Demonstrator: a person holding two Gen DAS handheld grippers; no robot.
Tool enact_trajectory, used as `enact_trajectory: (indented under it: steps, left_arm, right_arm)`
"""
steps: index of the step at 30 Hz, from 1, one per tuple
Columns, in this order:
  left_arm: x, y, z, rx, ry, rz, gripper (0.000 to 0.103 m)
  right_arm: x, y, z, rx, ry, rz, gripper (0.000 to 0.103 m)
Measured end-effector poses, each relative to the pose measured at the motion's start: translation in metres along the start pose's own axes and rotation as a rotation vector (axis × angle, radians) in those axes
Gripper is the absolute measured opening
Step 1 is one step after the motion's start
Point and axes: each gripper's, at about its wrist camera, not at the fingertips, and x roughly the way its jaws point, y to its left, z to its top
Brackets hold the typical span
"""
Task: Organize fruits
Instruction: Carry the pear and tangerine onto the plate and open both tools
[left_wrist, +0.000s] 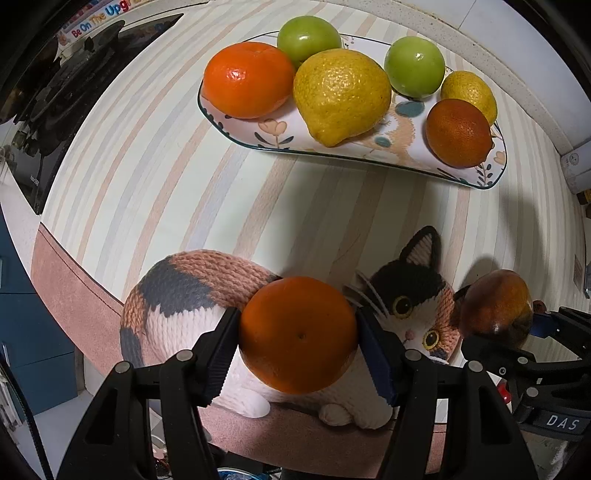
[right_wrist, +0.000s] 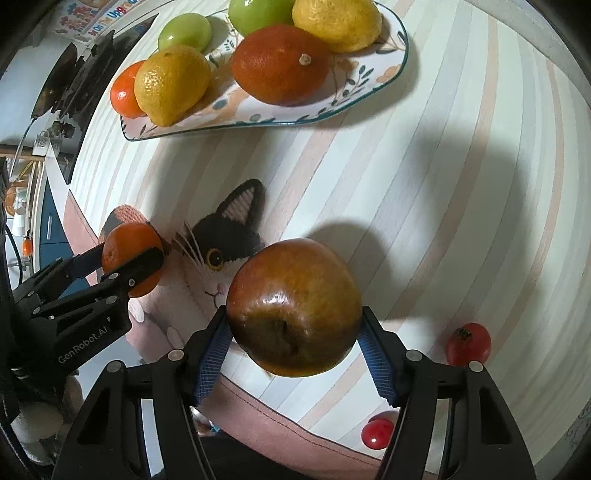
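Listing by size, largest entry first:

Tabletop (left_wrist: 155, 155): covered by a striped cloth with a calico cat print; it carries everything here.

Plate (left_wrist: 236, 136): floral, teal-rimmed, at the far side of the cloth. Judged to be the collecting place, since six fruits already sit on it.

Fruits on plate: large lemon (left_wrist: 341, 96) at centre, touching a mandarin (left_wrist: 248, 79) on its left; two green apples (left_wrist: 414, 66) behind; a small lemon (left_wrist: 469, 94) and a dark red-orange citrus (left_wrist: 458, 132) at the right end. The near right edge has bare space.

Left gripper (left_wrist: 298, 336): fingers closed on an orange (left_wrist: 298, 334), pads on opposite flanks, held above the cat print, short of the plate. Skin is bright, finely pitted, navel facing the camera.

Right gripper (right_wrist: 293, 325): fingers closed on a brown-red pear-like fruit (right_wrist: 293, 306), gripped at its widest part, near the left gripper and likewise short of the plate. Skin is glossy, mottled green to russet, calyx end facing the lens.

Cherry tomatoes: one (right_wrist: 468, 343) on the cloth just right of the right gripper, another (right_wrist: 376, 434) at the cloth's near edge; both small, red, loose, seemingly not yet sorted.
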Motion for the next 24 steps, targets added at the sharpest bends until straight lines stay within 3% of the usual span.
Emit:
enact_trajectory:
  steps: [9,15,19,24]
  left_arm:
    - [-0.036,0.011,0.016,-0.010,-0.064,-0.032,0.061]
    - [-0.080,0.026,0.042,-0.023,-0.129,-0.087,0.061]
    - [-0.109,0.035,0.075,-0.005,-0.187,-0.092,0.061]
    - [-0.113,0.051,0.137,0.010,-0.186,-0.084,0.061]
  right_arm:
    - [-0.022,0.003,0.003,-0.043,-0.059,-0.036,0.069]
    - [-0.057,0.005,0.016,-0.027,-0.130,0.033,0.069]
    - [-0.090,0.016,0.046,-0.032,-0.192,0.084,0.069]
    - [-0.100,0.038,0.107,-0.004,-0.229,0.130,0.069]
